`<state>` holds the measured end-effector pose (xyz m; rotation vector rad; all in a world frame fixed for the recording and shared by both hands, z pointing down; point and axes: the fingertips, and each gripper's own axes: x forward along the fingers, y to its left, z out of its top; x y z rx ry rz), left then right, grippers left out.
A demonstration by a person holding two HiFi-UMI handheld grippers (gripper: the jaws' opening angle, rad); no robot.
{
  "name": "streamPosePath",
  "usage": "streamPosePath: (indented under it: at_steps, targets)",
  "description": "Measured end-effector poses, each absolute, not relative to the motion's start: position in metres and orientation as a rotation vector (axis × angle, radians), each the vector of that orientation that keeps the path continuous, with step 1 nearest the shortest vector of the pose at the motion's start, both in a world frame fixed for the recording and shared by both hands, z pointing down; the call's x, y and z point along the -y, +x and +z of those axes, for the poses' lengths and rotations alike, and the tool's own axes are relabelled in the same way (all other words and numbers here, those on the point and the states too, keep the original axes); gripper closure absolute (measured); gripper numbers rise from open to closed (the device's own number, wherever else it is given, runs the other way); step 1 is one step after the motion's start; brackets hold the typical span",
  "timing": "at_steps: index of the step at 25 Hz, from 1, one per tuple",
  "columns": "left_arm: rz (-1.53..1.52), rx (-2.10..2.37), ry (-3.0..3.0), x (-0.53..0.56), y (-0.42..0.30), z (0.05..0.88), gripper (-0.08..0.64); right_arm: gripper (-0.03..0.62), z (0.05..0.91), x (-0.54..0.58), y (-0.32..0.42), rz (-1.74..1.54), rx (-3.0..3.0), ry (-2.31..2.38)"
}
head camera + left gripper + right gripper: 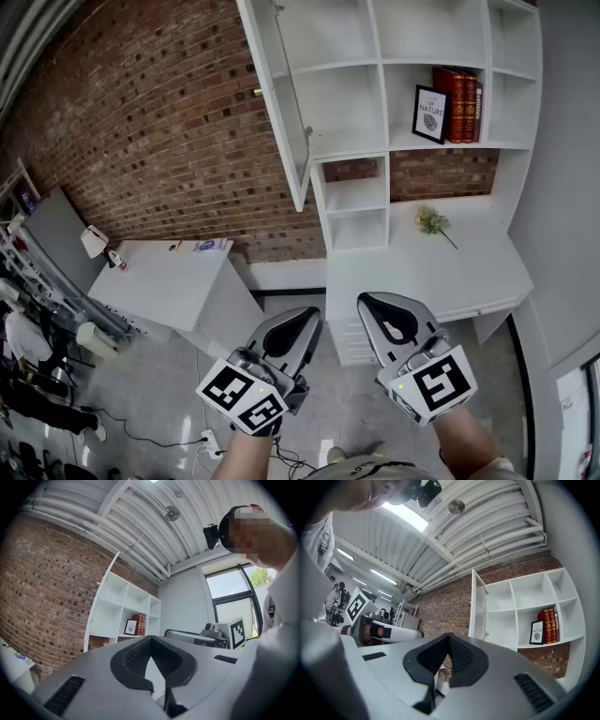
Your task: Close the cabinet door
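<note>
Fingers are pinched together, empty, on the grey left gripper (302,317) and grey right gripper (372,304). White-framed glass cabinet door (281,103) hangs wide open, well above both. Poke the pane with closed tips and they could skid off, or slam it into the white shelf unit (352,103).

Left gripper (306,319), right gripper (377,306): jaws together.

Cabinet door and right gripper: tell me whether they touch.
Apart. In the head view the right gripper sits low, jaws shut and empty, with a clear gap between it and the open cabinet door.
</note>
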<state>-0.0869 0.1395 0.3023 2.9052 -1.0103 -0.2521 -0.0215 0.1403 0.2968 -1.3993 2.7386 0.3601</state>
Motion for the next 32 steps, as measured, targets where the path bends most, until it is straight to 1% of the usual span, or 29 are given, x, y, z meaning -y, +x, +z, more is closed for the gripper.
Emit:
streamPosePath:
  at_steps: [7, 13, 20, 27, 32]
  targets:
    - [-0.239, 1.011, 2.902, -0.147, -0.081, 0.301, 0.549, 0.577, 0.293, -0.149, -0.021, 0.369, -2.754, -1.381]
    - [-0.241, 1.037, 2.92, -0.151, -0.076, 0.275, 0.549, 0.575, 0.262, -0.157, -0.003, 0.313, -2.705, -1.311]
    - [-0.224, 1.109, 2.904, -0.16, -0.076, 0.297, 0.549, 0.575, 0.291, -0.171, 0.017, 0.214, -2.687, -1.245]
    - [-0.25, 1.131, 2.9, -0.15, -0.08, 0.294, 0.549, 0.575, 0.291, -0.166, 0.027, 0.207, -2.686, -1.255]
    - [-0.246, 1.15, 2.88, -0.134, -0.088, 0.3, 0.549, 0.575, 0.306, -0.153, 0.026, 0.159, -2.703, -1.268]
